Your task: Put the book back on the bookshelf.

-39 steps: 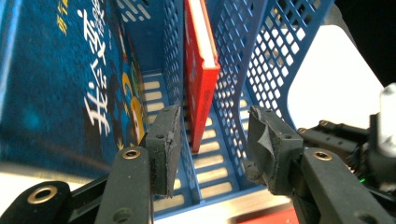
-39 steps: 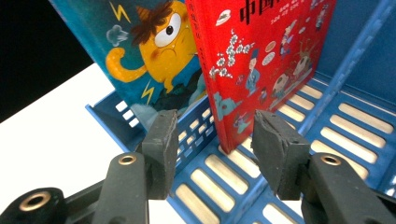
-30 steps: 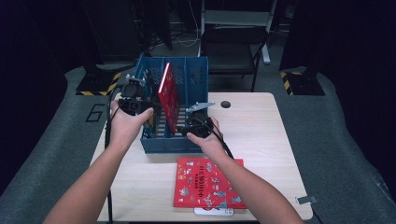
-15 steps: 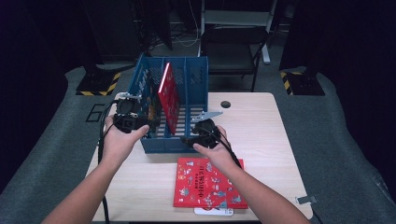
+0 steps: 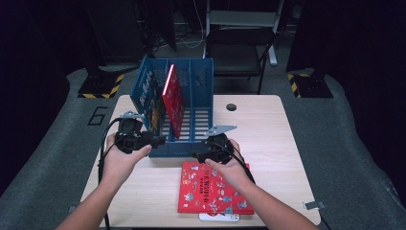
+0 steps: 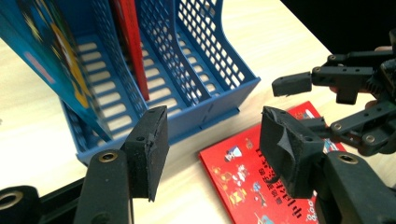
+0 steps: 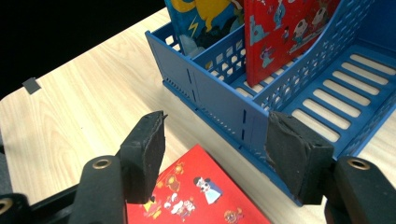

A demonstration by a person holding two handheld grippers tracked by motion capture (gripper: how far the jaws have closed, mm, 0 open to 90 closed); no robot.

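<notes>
Wood table [image 5: 268,124] w/ blue rack [image 5: 191,143], red book [image 5: 210,189]

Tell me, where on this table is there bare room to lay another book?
Bare wood lies right of the blue rack, around the dark hole, and left of the red book at the near edge. It is crowded in front of the rack, where the left gripper and right gripper meet.
</notes>
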